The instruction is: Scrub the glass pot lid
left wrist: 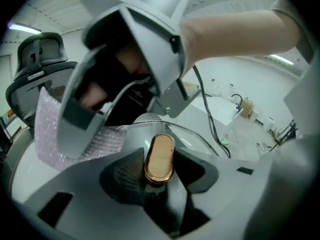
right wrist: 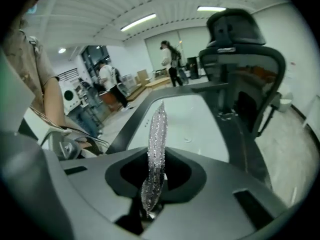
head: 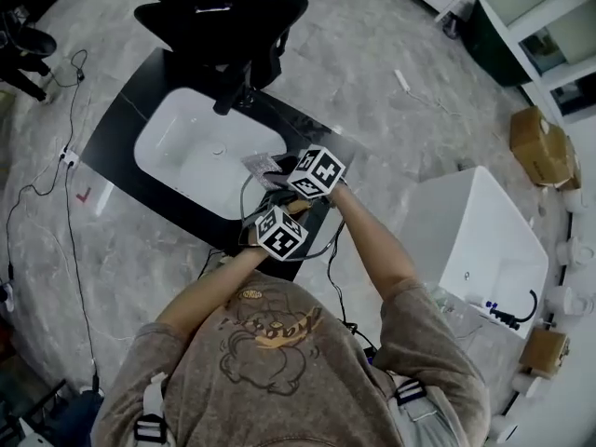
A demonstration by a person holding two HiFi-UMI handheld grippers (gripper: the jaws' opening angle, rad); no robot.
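Left gripper view: left gripper [left wrist: 159,178] clamped on knob [left wrist: 160,156] of lid [left wrist: 196,140]; right gripper [right wrist: 154,196] pinches cloth [right wrist: 156,144] — scrubbing step, I judge, by counter's [head: 119,130] right edge. Next: press cloth flat on glass.

The knob [left wrist: 160,156] of the lid [left wrist: 192,138] sits between the left gripper's [left wrist: 159,173] jaws. The right gripper [right wrist: 154,184], with a scrub pad [right wrist: 156,144] between its jaws, is just ahead. The sink [head: 177,128] lies beyond both, the chair [head: 223,12] behind it, a tub [head: 484,222] to their right.

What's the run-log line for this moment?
left tongs: shut on knob of glass lid | right tongs: shut on glittery scrub cloth | place: by sink | cloth-lid contact: unclear
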